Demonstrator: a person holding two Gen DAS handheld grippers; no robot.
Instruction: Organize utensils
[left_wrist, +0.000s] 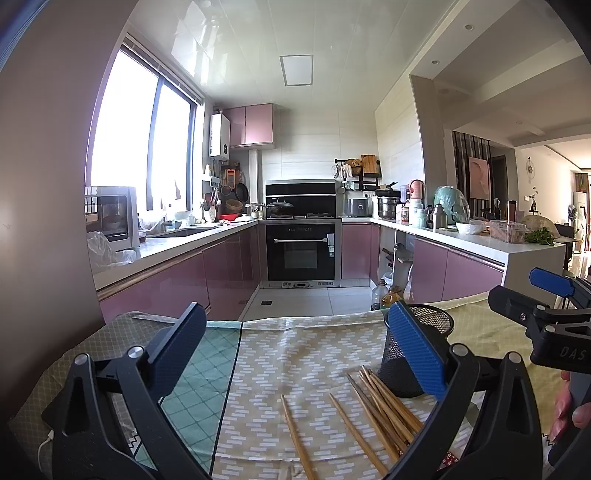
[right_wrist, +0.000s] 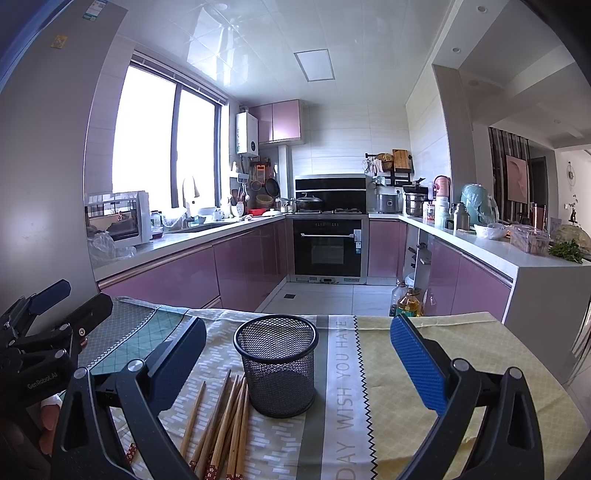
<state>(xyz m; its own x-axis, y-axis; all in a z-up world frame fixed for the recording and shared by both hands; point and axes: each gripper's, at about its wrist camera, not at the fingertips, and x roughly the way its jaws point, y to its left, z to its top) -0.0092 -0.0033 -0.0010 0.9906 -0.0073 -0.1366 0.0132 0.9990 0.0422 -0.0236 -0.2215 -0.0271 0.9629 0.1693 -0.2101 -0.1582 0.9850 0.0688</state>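
Several wooden chopsticks (left_wrist: 380, 410) lie loose on the patterned tablecloth (left_wrist: 295, 354), just left of an upright, empty black mesh cup (left_wrist: 417, 343). My left gripper (left_wrist: 295, 343) is open and empty, above the cloth, with the chopsticks near its right finger (left_wrist: 417, 354). In the right wrist view the mesh cup (right_wrist: 277, 362) stands between the open fingers of my right gripper (right_wrist: 295, 350), slightly ahead, with the chopsticks (right_wrist: 225, 421) at its left. The right gripper shows at the right edge of the left wrist view (left_wrist: 528, 295), open and empty.
The table's far edge (right_wrist: 332, 316) drops to a tiled kitchen floor. Oil bottles (right_wrist: 406, 301) stand on the floor beyond it. Purple cabinets and an oven (right_wrist: 327, 247) line the far walls. A wall (left_wrist: 44, 184) is close on the left.
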